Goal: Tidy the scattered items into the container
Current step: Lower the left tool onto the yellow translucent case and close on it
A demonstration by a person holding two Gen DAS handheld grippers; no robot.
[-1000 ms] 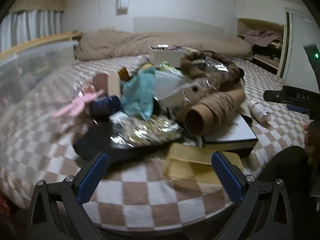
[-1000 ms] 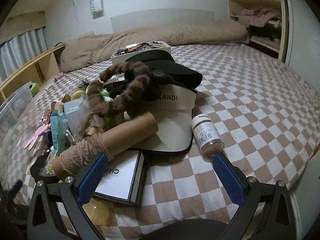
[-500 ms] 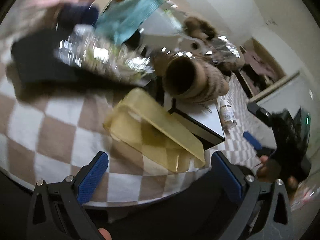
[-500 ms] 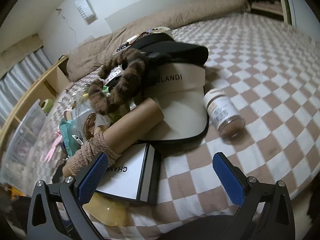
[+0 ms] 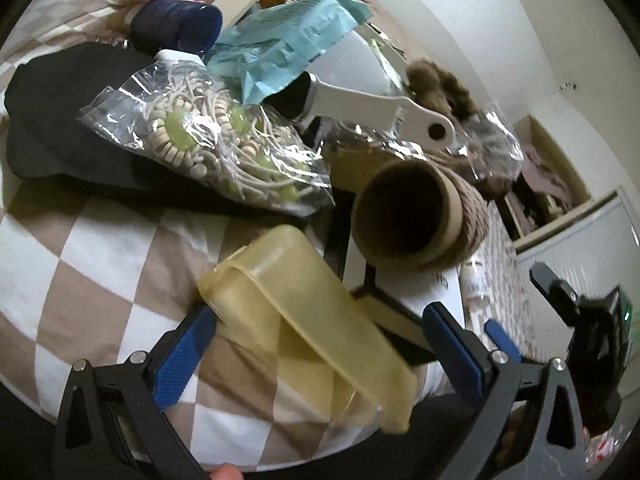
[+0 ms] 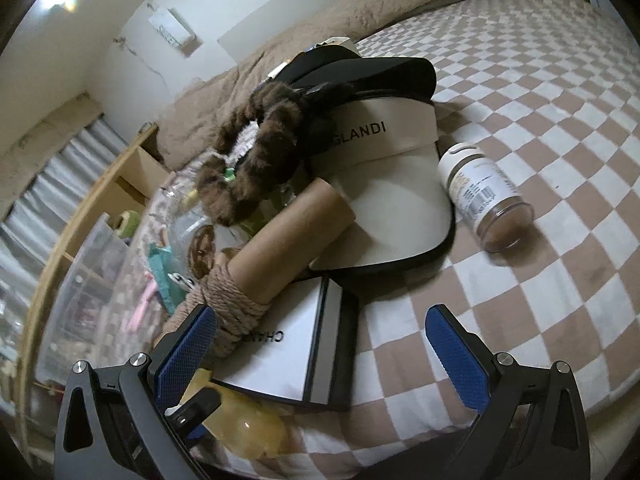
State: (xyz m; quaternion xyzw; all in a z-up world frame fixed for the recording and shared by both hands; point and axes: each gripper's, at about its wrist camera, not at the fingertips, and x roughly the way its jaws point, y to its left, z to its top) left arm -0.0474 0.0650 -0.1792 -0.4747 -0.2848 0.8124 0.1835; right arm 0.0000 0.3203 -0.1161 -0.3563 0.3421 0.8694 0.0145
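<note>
Left wrist view: our left tool (image 5: pixel 316 344) gapes around the yellow case (image 5: pixel 304 320), not gripping; our right tool (image 6: pixel 320 350) hangs open too. Everything remains heaped on the bed (image 6: pixel 560 160); the clear container (image 6: pixel 92 264) waits beyond, so tidying has barely begun

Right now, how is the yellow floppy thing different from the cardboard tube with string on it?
The yellow case is flat, see-through and lies between the left gripper fingers; the cardboard tube is round, hollow, brown and wound with twine. The case lies on the checked blanket; the tube rests on a white box. Neither is gripped.
</note>
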